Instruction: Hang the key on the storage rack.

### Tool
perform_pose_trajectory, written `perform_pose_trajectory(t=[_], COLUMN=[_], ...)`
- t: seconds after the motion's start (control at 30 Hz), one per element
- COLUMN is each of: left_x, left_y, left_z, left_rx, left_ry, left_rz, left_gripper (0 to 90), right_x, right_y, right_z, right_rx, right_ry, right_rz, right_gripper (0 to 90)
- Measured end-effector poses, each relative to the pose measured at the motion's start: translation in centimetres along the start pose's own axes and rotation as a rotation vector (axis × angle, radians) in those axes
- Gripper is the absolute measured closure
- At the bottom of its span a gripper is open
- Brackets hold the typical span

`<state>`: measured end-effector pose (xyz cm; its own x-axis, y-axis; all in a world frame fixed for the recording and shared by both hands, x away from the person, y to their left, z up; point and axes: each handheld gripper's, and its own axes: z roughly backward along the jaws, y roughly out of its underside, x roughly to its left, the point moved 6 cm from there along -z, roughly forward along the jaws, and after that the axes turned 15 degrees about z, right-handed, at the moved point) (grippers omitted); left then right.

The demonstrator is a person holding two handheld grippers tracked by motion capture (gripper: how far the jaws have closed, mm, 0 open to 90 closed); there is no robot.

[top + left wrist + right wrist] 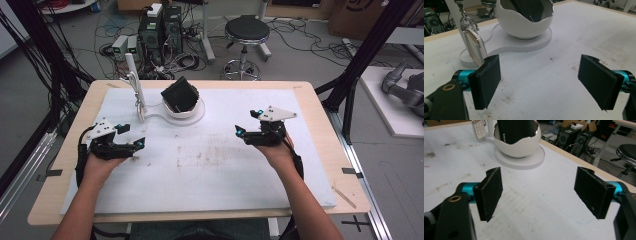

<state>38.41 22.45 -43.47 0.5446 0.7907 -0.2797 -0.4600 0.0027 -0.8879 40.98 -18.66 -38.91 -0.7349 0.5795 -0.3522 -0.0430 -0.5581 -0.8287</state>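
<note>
Both claws are spread wide and grip nothing: the left claw [131,135] hovers low over the near-left part of the desk [65,165], the right claw [248,122] over its right half, well apart from each other. Largest on the desk is the white mat [210,170] that covers most of it, stained with brown smudges near the middle. At its far side, between the two claws and beyond them, a flat white base [196,116] carries a white bowl [524,27] shaped like a cracked eggshell, and a black wallet-like object [180,94] stands tilted inside it, its upper part sticking out above the rim. Just left of the bowl a slim white post [136,80] rises from the same base, and a small key fob [475,46] hangs from it by a metal clip. This reads as the start of a reach: neither claw is near the bowl or the fob. The next move calls for one claw to advance toward the stand and line its pads up on either side of the black object or the fob. Each forearm comes in from the near edge, wrists level, hands wrapped around the grips, with the jaws pointing inward toward the stand.
</note>
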Motion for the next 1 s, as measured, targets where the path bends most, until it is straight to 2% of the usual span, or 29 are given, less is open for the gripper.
perform_pose_trajectory(t=[0.1,0.2,0.4,0.6,1.0], left_x=[0.0,0.0,-0.1,-0.2,-0.1], left_y=[0.1,0.1,0.1,0.1,0.2], left_z=[-0.1,-0.1,-0.3,-0.2,-0.3], left_rx=[0.005,0.007,0.012,0.013,0.020], left_ry=[-0.010,-0.011,-0.010,-0.008,-0.007], left_rz=[-0.007,-0.019,-0.022,-0.023,-0.025], left_gripper=[18.6,18.6,18.6,18.6,18.6], right_x=[0.1,0.0,0.0,-0.6,-0.8], right_y=[1.3,3.0,5.0,5.6,6.1], right_z=[0.3,0.4,0.4,0.5,0.4], right_rx=[0.005,0.036,0.072,0.074,0.092], right_ry=[0.002,0.001,0.004,0.034,0.039], right_rz=[-0.022,-0.054,-0.074,-0.102,-0.116], right_gripper=[21.7,21.2,21.2,21.2,21.2])
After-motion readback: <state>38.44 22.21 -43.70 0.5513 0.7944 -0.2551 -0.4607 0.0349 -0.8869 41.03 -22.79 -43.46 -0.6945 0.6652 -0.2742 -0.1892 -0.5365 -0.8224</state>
